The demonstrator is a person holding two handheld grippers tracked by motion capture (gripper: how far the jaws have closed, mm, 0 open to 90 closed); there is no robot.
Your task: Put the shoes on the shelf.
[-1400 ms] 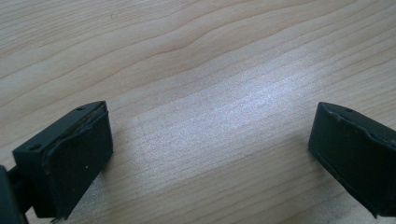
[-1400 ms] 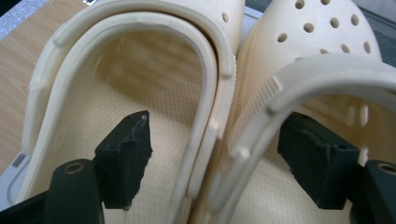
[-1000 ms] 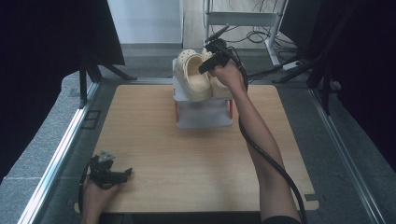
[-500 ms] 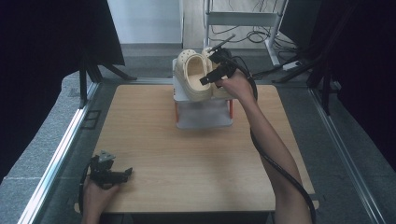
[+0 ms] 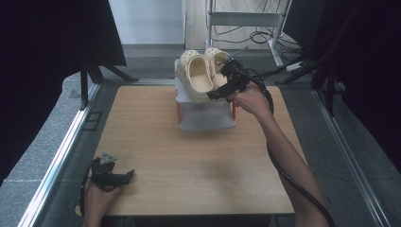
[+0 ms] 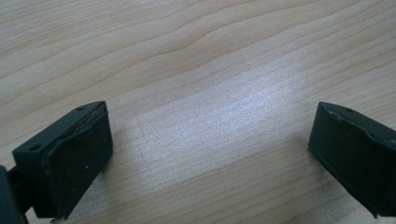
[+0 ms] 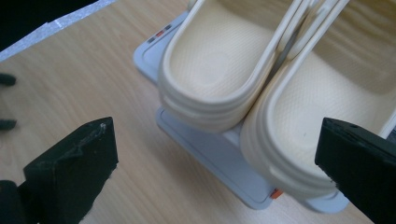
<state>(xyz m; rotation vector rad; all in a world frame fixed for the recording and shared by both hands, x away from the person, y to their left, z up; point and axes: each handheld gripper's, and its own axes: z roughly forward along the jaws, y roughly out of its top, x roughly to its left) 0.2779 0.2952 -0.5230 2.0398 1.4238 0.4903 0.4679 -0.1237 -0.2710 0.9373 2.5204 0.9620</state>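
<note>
Wooden table (image 5: 198, 165) between dark curtains: pair of cream clogs (image 5: 203, 73) side by side atop white rack (image 5: 205, 113) at far edge. Right claw (image 5: 222, 92) near clogs' heels, jaws just opened wide, nothing between. Left claw (image 5: 125, 176) rests at near left corner, jaws wide, empty.

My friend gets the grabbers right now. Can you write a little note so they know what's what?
Right gripper: jaws have just been opening, now wide open with nothing between them, just off the heels of the shoes.
Left gripper: open, on the wooden table at the near left corner.
Pair of cream foam clogs: side by side on the small white two-tier rack.
Done: both clogs racked.
Left: apparently nothing but pulling back.
</note>
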